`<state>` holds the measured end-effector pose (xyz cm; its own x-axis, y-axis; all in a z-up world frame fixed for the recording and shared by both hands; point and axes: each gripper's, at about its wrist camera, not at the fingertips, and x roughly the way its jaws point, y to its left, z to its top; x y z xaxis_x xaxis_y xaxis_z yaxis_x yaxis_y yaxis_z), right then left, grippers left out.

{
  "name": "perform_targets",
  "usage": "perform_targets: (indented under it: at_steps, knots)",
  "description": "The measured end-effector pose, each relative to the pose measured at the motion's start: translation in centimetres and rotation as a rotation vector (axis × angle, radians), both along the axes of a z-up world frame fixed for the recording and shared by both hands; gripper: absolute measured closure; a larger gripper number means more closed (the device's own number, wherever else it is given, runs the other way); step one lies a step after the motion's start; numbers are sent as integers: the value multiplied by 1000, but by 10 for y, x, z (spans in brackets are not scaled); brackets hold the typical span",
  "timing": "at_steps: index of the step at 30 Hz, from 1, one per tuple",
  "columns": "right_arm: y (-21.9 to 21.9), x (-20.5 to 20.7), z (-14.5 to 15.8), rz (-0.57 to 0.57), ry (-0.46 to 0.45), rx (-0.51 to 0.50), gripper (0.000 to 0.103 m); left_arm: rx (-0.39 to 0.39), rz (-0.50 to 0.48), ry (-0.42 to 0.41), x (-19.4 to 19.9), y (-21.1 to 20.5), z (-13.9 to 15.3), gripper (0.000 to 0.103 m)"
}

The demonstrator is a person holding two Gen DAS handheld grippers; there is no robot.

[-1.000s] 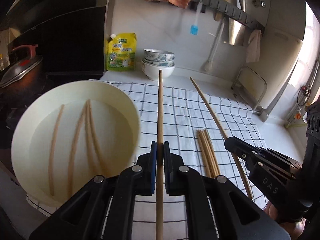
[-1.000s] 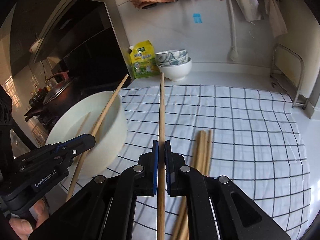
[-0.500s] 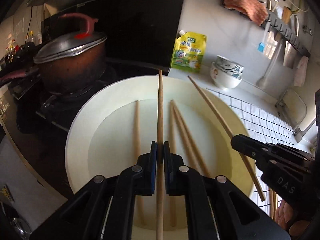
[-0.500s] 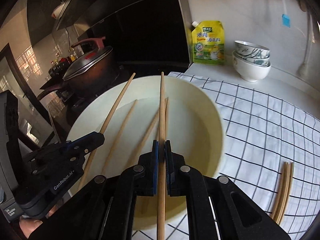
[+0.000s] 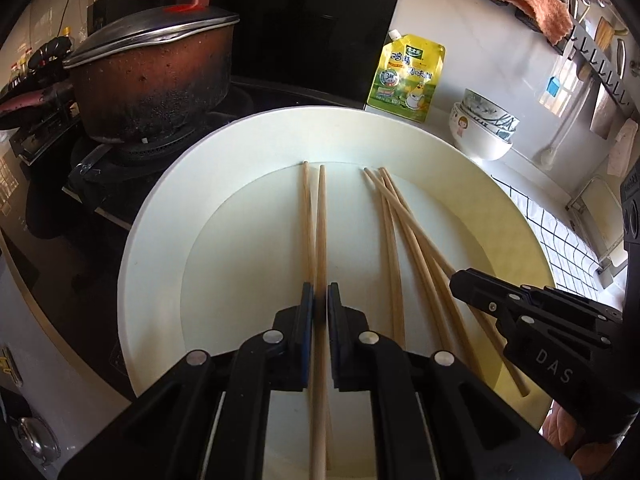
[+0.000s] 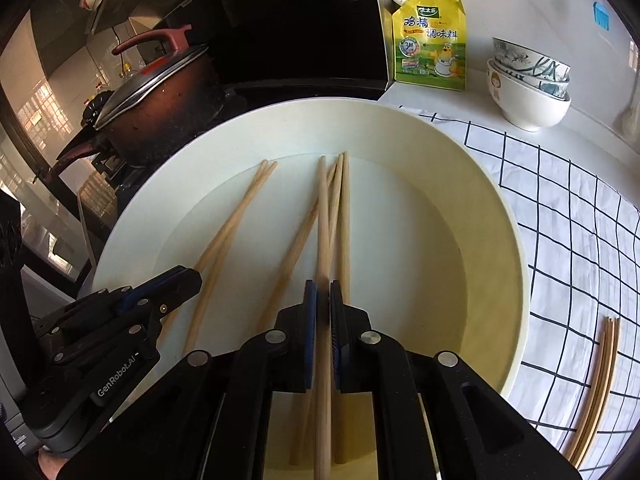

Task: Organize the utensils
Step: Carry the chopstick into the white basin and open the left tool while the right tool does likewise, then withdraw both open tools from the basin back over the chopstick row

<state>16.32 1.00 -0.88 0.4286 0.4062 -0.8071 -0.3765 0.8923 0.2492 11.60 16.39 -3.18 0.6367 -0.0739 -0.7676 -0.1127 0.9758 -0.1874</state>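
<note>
A large cream bowl (image 5: 160, 216) (image 6: 500, 216) holds several wooden chopsticks lying on its bottom. My left gripper (image 5: 321, 300) is shut on a chopstick (image 5: 320, 220) and holds it low inside the bowl, its tip near the far wall beside another stick (image 5: 307, 208). My right gripper (image 6: 323, 300) is shut on a second chopstick (image 6: 322, 208), also low in the bowl, over a cluster of sticks (image 6: 344, 208). The right gripper shows at the right of the left wrist view (image 5: 460, 280); the left gripper shows at the lower left of the right wrist view (image 6: 192, 278).
A lidded brown pot (image 5: 152, 76) (image 6: 156, 96) stands on the stove left of the bowl. A yellow seasoning pouch (image 6: 430, 40) and stacked bowls (image 6: 528, 88) stand at the back. A checked cloth (image 6: 568, 216) at the right carries more chopsticks (image 6: 598, 384).
Both grippers have swung left from over the checked cloth to the bowl and have come down into it, each still holding its chopstick.
</note>
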Motion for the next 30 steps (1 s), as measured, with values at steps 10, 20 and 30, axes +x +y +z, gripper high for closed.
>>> perform_targets:
  at_steps: [10,20,30]
  knots:
    - [-14,-9,8,-21,-36,8,85,3,21,-45,-12,-1,13,64]
    - [-26,-29,25,-35,-73,35,85,-9,41,-76,-30,-4,28,56]
    - [-40,-55,44,-45,-116,71,82,0,51,-107,-56,-12,41,53]
